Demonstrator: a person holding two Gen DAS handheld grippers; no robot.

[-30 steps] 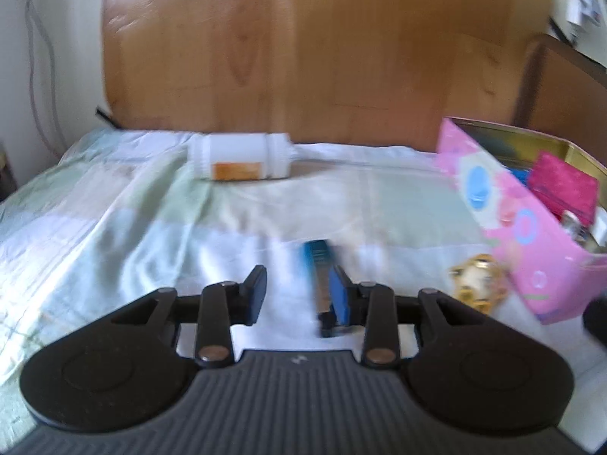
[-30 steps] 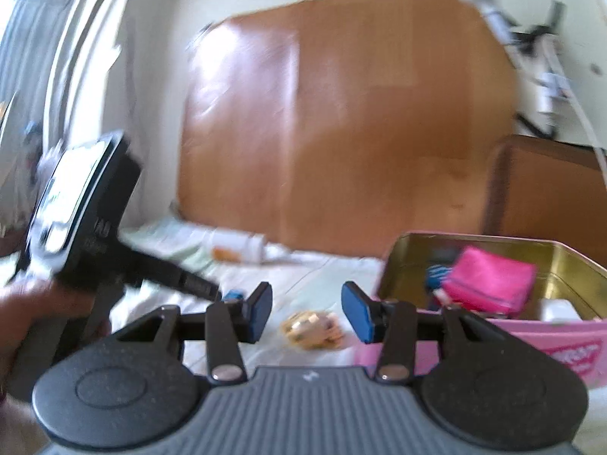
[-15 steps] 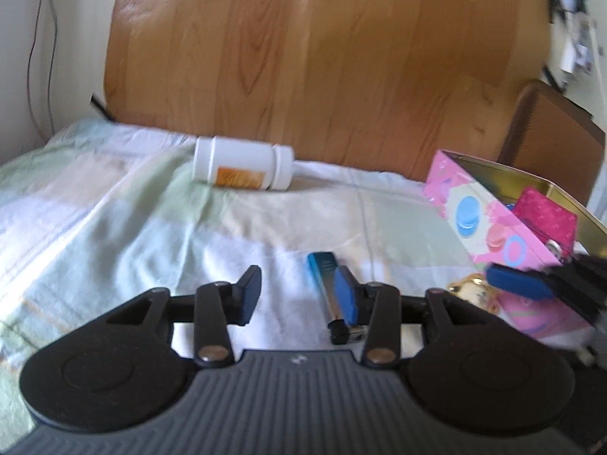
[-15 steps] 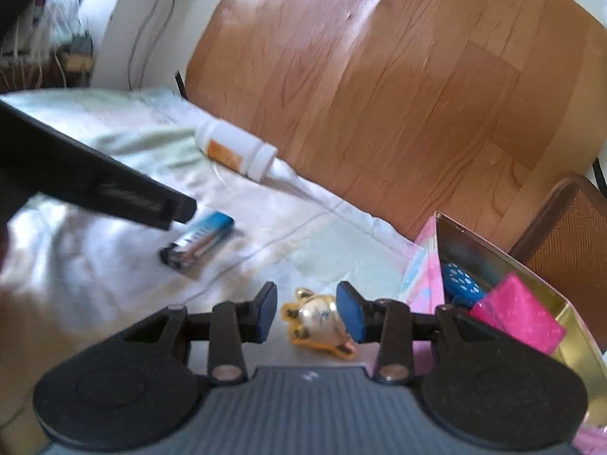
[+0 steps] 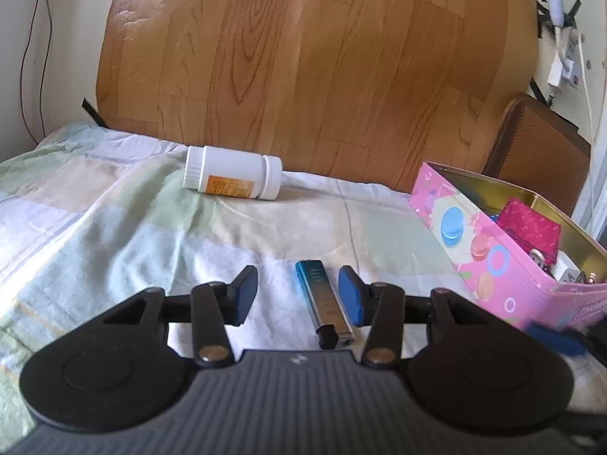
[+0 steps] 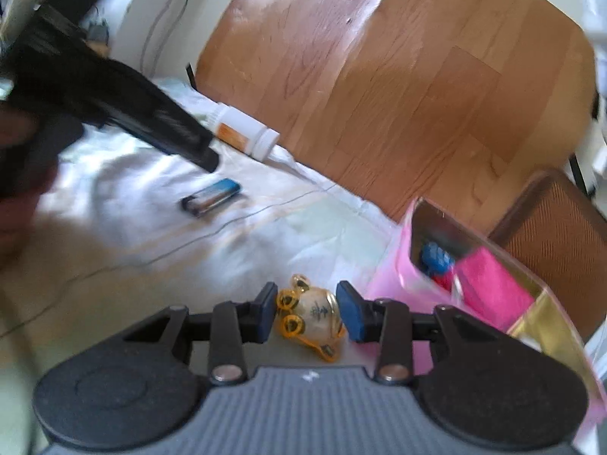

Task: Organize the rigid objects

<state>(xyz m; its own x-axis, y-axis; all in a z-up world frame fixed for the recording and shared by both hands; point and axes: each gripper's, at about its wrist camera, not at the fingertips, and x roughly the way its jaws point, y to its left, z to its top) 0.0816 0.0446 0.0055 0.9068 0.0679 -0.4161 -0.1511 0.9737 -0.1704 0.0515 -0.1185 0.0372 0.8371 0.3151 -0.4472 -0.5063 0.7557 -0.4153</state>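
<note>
Wood-grain panelling stands behind a bed (image 5: 114,227) covered with a pale checked sheet. From the left wrist view, the left claw (image 5: 292,295) hangs low over the sheet, its jaws opening, with a blue and silver lighter (image 5: 322,303) lying between them, close beside the right-hand pad but not pinched. Farther off, near the panelling, a white pill bottle (image 5: 233,177) lies on its side. On the right sits a pink tin box (image 5: 493,261), open, with a pink pouch (image 5: 529,223) and small items inside. A blurred blue pad shows at the near right edge.

From the right wrist view, the right claw (image 6: 307,311) is spread on either side of a small golden figurine (image 6: 311,314) that rests on the sheet; the pads are very close to its sides, and whether they touch it cannot be told. The pink tin box (image 6: 394,269) lies just to the right. Farther left, the lighter (image 6: 210,199) lies on the sheet beneath the dark, blurred body of the left claw (image 6: 206,159), and the pill bottle (image 6: 242,134) lies beyond it.
</note>
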